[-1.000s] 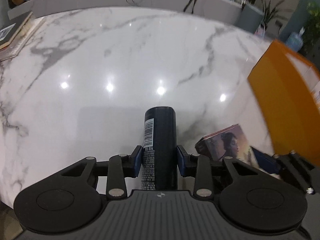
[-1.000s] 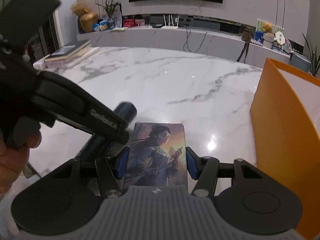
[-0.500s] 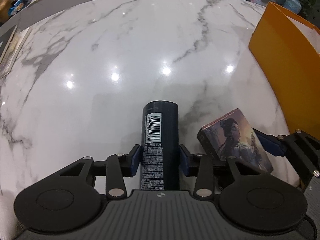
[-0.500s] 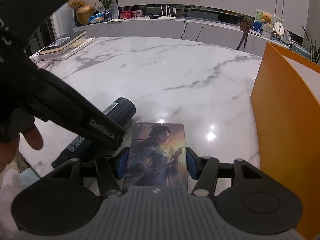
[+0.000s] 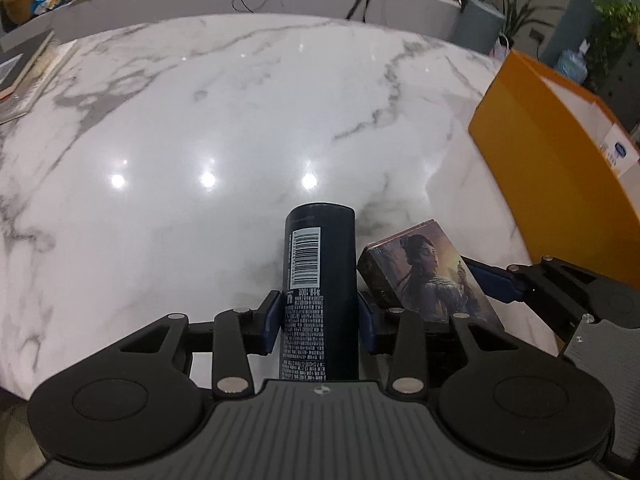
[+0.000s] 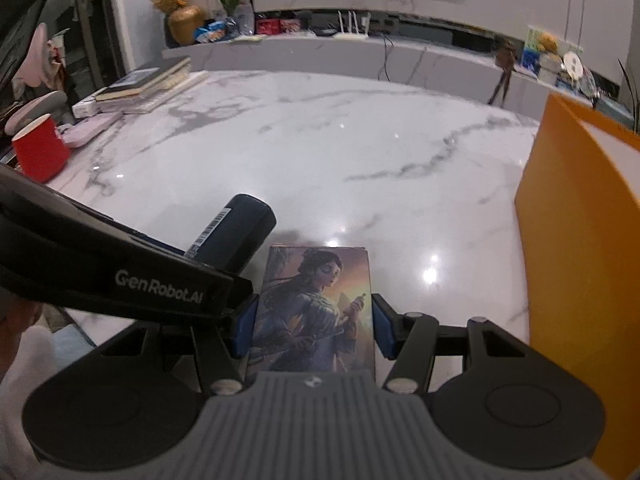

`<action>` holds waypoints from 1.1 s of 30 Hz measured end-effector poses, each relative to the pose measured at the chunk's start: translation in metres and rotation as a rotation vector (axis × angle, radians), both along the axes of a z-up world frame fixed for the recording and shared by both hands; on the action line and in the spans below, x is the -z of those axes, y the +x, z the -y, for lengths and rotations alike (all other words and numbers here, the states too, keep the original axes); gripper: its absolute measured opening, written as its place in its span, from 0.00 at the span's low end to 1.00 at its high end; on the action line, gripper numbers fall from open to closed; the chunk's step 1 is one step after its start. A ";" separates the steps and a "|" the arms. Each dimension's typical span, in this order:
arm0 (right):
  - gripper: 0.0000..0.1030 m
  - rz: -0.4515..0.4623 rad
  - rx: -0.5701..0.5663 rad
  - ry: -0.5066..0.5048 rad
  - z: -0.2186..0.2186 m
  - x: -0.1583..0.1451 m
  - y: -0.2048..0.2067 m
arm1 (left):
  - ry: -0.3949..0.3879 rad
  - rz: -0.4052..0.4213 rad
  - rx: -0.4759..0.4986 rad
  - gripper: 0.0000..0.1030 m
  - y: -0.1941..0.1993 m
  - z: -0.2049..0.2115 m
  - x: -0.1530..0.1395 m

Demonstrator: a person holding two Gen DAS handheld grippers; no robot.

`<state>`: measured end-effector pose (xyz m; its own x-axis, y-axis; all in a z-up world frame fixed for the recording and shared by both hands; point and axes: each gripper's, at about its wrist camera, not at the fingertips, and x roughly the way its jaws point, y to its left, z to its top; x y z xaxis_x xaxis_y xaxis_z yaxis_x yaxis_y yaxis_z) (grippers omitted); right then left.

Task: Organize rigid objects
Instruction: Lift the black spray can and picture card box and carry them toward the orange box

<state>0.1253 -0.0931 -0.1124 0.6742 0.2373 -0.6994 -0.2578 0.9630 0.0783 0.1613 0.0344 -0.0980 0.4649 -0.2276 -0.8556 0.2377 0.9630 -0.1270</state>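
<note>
The can [image 5: 320, 280] has swung closer to the orange box [image 5: 560, 168], now touching the card box [image 5: 428, 276]. Left gripper [image 5: 320, 322] pinches the can, right gripper [image 6: 312, 326] clamps the card box (both look lifted), so dropping them in the orange box looks next.

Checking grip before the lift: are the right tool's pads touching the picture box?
Touching. In the right wrist view both blue pads press flush on the side edges of the picture box held in the right tool, with no gap showing.

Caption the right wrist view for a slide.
Right gripper holds an illustrated card box above the marble table, beside the orange bin.
</note>
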 end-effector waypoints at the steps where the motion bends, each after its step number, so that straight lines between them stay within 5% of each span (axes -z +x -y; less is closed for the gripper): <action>1: 0.56 0.009 -0.004 -0.001 0.000 -0.003 -0.002 | -0.003 0.009 -0.006 0.43 -0.002 -0.001 -0.003; 17: 0.56 0.083 0.004 0.005 0.009 -0.041 -0.021 | -0.042 0.162 -0.052 0.39 -0.029 0.001 -0.052; 33: 0.56 0.216 0.021 0.024 0.042 -0.108 -0.036 | -0.078 0.333 0.034 0.39 -0.043 0.034 -0.128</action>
<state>0.0891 -0.1354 -0.0045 0.8127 0.2366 -0.5324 -0.2510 0.9669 0.0466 0.1181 0.0001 0.0297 0.7068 -0.3062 -0.6377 0.3100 0.9444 -0.1099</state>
